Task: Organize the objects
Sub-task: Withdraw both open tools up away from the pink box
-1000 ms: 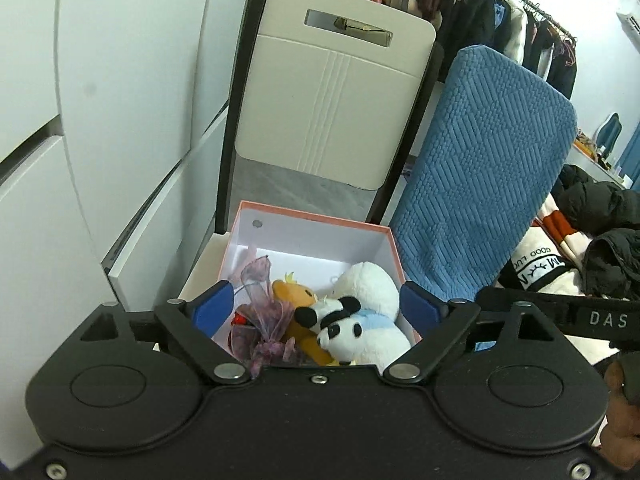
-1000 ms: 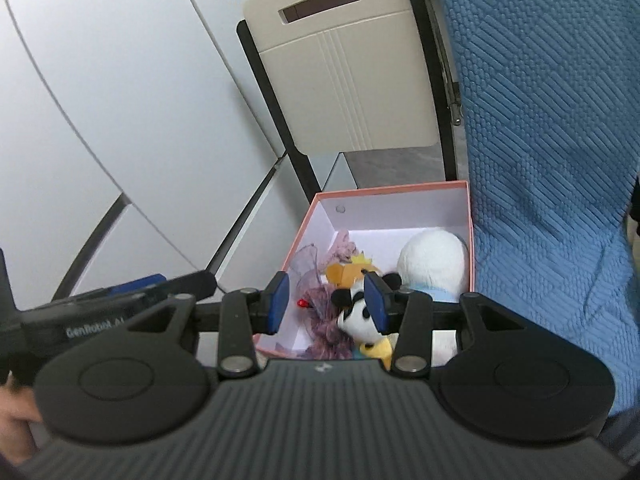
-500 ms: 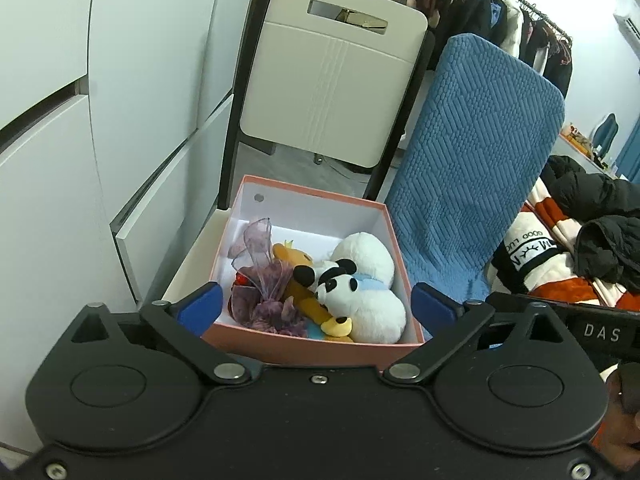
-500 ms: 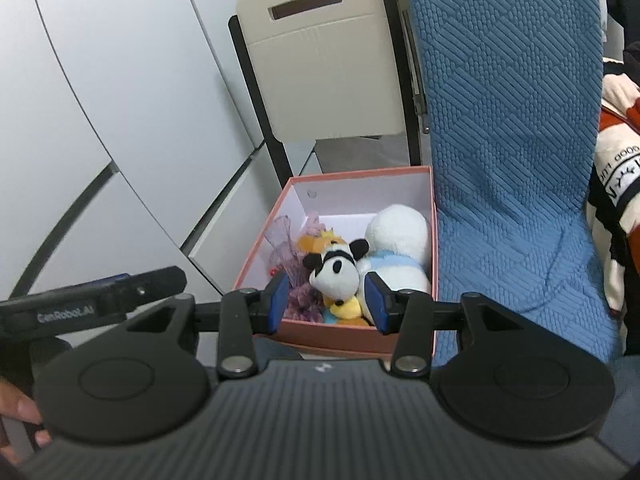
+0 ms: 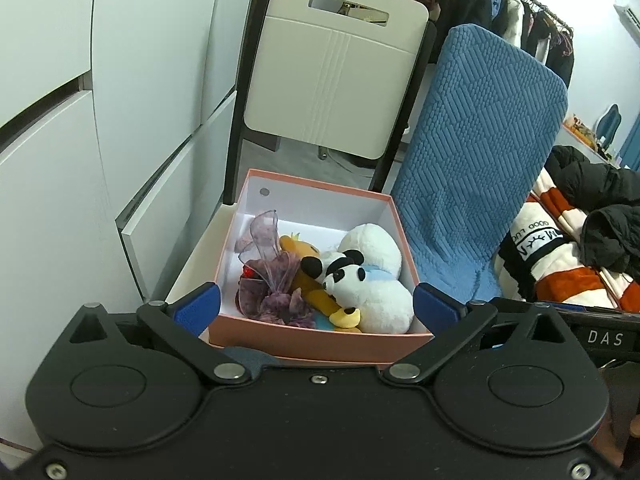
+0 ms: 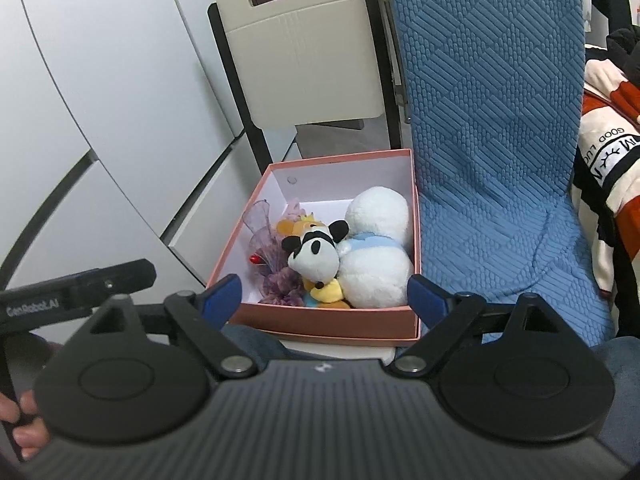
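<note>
Beside white cabinets (image 5: 60, 160), we hold left gripper (image 5: 316, 308) and right gripper (image 6: 325, 294) spread wide, both empty, before the pink box (image 5: 320, 342) of plush toys (image 5: 372, 280).

A cream chair (image 5: 336, 76) stands beside a blue cushioned seat (image 5: 476, 168); white cabinets (image 5: 48, 152) left, hanging clothes (image 5: 500, 4) behind

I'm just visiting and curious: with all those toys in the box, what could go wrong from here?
The box sits on a ledge with its near edge overhanging, so a nudge might tip it. The panda lies loosely on top and could roll out. The purple mesh bag might snag on a tool finger.
</note>
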Tool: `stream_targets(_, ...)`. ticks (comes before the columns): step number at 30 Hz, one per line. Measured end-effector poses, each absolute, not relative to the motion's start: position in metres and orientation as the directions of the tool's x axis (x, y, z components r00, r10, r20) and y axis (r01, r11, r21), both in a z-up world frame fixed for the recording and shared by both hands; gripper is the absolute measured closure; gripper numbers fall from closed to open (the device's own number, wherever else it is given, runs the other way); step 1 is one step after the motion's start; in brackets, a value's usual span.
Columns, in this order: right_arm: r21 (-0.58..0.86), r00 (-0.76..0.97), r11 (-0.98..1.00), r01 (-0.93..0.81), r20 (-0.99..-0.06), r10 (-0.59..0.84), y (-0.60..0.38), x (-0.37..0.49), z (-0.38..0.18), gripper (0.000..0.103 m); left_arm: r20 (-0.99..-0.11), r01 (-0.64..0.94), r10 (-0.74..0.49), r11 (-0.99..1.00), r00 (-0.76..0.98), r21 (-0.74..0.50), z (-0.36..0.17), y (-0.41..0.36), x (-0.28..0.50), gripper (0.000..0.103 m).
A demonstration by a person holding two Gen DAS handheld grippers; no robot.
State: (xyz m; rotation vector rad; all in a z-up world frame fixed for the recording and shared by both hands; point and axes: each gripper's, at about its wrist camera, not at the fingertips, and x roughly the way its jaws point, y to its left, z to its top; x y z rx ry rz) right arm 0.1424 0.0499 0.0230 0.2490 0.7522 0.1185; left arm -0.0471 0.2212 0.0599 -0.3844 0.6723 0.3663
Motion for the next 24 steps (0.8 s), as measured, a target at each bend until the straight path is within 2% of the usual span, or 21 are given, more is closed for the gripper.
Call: stream_targets(24, 0.264, 0.707, 0.965, -0.004, -0.682, 0.189, 0.047, 0.147, 0.011, 0.012, -0.69, -0.458, 0.196, 0.862, 0.697, -0.218, 0.05, 0.221, -0.037, 0.001)
